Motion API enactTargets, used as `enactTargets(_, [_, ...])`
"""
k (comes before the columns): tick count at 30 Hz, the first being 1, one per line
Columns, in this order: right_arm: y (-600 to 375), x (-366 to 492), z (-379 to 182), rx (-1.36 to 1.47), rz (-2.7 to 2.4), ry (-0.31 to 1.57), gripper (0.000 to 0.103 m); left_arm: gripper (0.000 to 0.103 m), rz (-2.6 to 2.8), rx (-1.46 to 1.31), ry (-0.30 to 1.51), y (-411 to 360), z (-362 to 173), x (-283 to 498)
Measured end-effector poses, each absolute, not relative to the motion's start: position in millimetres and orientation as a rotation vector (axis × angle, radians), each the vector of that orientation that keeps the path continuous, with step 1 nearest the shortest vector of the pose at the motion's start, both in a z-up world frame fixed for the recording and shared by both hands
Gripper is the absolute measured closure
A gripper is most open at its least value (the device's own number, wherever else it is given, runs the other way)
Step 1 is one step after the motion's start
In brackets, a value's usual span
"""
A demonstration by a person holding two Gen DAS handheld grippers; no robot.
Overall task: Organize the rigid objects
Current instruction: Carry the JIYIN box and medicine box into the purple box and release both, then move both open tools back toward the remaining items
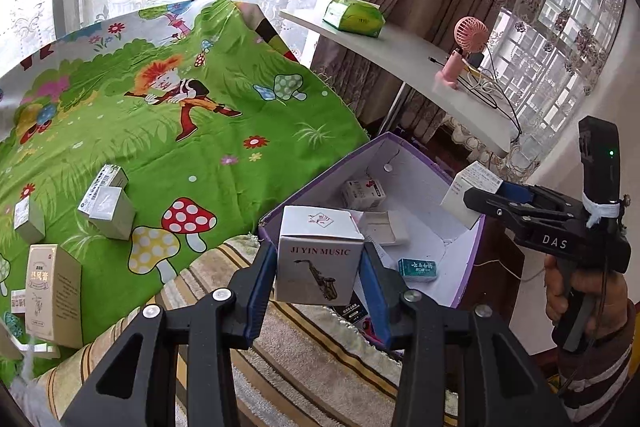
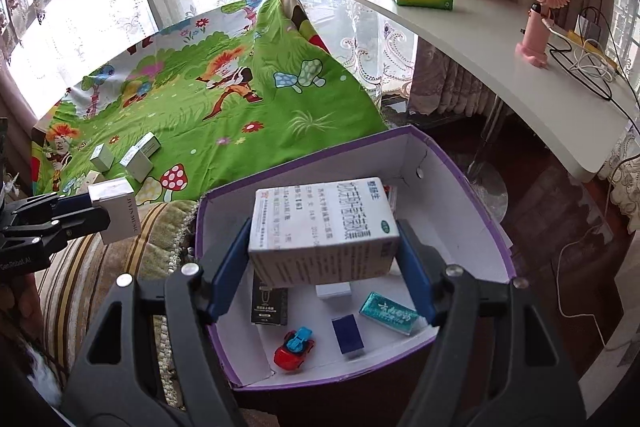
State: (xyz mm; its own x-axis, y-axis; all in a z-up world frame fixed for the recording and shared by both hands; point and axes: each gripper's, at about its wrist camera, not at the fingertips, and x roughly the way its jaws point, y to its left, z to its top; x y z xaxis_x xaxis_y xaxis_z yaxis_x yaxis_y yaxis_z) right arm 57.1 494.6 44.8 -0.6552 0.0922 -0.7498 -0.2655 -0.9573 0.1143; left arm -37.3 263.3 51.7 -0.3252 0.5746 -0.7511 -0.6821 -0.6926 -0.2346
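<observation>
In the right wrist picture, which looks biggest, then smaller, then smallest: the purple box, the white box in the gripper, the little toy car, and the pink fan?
1. purple box
2. white medicine box, held in the right gripper; it is nearest the camera, so it looks extra large
3. pink fan, far away, so probably bigger than it looks
4. toy car

"JI YIN MUSIC" is showing on the white saxophone box — "DAS" is reading on the right gripper body, and "GenRobot.AI" is appearing on the left gripper body.

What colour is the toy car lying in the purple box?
Red with a blue top; the toy car shows best in the right wrist view.
</observation>
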Motion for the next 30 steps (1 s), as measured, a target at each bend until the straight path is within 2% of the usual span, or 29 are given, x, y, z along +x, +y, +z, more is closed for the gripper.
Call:
enactTargets(6, [518, 68, 47, -1.151, 2.623, 0.343, 0.029, 0.058, 2.046, -1.069, 0.195, 290, 57, -42])
enactTargets(8, [524, 70, 48, -1.138, 2.608, 0.354, 0.028, 0.048, 2.053, -1.073, 0.213, 295, 55, -45])
enactTargets(10, [529, 70, 48, -1.135, 2.598, 0.368, 0.028, 0.045, 2.06, -1.078, 0.209, 295, 53, -46])
enactTargets(18, [538, 72, 45, -1.143, 2.548, 0.368, 0.02, 0.039, 2.115, -1.077, 0.185, 279, 55, -48])
enactTargets(22, [539, 74, 48, -1.128, 2.546, 0.372, 0.017, 0.029, 2.183, -1.014, 0.16, 263, 68, -46])
enactTargets(25, [535, 74, 52, -1.118, 2.562, 0.352, 0.015, 0.017, 2.28, -0.947, 0.156, 249, 82, -41])
enactTargets(30, [525, 74, 65, -1.044, 2.581, 0.289, 0.008, 0.016, 2.397, -0.859, 0.106, 224, 96, -40])
